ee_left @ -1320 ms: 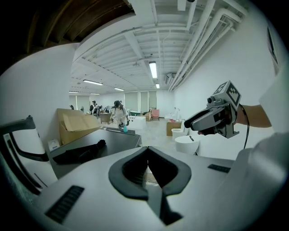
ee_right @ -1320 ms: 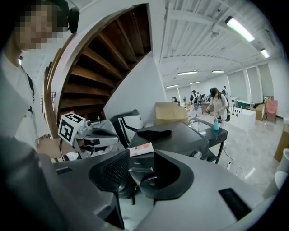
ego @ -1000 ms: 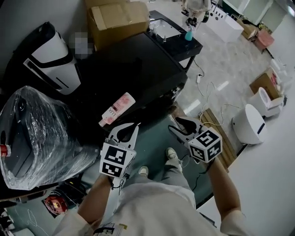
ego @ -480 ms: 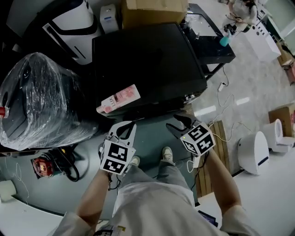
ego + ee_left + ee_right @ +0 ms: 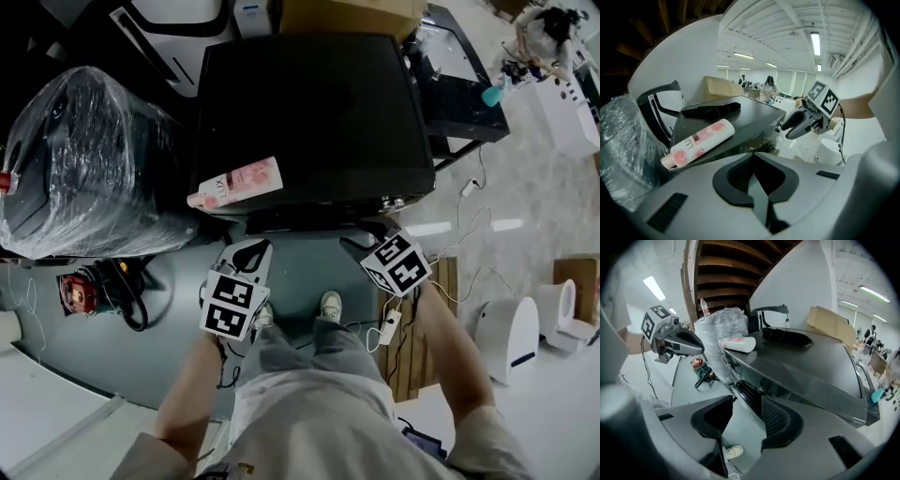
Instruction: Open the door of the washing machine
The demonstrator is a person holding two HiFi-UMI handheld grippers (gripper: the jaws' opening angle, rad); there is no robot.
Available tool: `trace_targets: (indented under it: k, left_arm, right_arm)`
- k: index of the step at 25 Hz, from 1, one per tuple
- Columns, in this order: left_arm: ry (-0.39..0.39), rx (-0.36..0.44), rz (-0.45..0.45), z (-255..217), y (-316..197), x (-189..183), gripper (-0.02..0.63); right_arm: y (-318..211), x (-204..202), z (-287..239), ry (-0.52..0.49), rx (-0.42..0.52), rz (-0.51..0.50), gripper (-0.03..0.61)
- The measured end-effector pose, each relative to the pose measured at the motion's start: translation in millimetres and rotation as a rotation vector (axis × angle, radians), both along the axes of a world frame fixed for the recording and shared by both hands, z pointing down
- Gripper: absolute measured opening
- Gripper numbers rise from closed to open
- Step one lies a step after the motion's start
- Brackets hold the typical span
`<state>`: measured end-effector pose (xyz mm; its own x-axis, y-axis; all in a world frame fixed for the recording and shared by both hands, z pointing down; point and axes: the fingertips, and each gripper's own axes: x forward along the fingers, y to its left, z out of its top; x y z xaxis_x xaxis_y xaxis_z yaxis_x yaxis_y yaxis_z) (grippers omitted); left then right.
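The black washing machine point(image 5: 309, 112) fills the upper middle of the head view, with a pink bottle point(image 5: 236, 184) lying on its top near the front left corner. Both grippers hang just off its front edge, apart from it. My left gripper point(image 5: 251, 251) is below the bottle, and in the left gripper view its fingertips point(image 5: 753, 157) meet with nothing between them. My right gripper point(image 5: 361, 246) is near the front right corner. Its jaws stand wide open and empty in the right gripper view point(image 5: 746, 401), pointing at a dark curved rim point(image 5: 740, 387) on the machine's glossy front.
A plastic-wrapped appliance point(image 5: 84, 159) stands left of the machine, a cardboard box point(image 5: 347, 14) behind it. A black folded item point(image 5: 787, 337) lies on the lid. Red gear with cables point(image 5: 80, 291) lies on the floor at left. At right are wooden slats point(image 5: 412, 347) and a white bin point(image 5: 506, 337).
Both grippers have sunk and come closer to the machine's front edge. The head view has tipped further down, so the machine now sits square at the top.
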<state>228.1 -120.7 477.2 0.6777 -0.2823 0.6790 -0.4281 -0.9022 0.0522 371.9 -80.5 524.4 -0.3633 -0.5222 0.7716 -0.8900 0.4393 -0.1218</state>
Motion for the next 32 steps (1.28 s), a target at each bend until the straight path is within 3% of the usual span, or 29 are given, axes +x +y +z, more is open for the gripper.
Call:
trace_targets:
  k: [9, 21, 32]
  left_arm:
    - [-0.076, -0.036, -0.028, 45.3, 5.8, 1.2, 0.018]
    - [-0.1, -0.11, -0.09, 91.8, -6.6, -10.8, 0.018]
    - [-0.104, -0.133, -0.07, 114.0, -11.5, -7.8, 0.018]
  right_arm:
    - [-13.4, -5.3, 56.1, 0.044, -0.071, -0.116, 0.215]
    - [-30.6, -0.6, 123.0, 0.087, -0.161, -0.125, 0.215]
    - [-28.9, -2.2, 156.8, 0.13, -0.221, -0.142, 0.191]
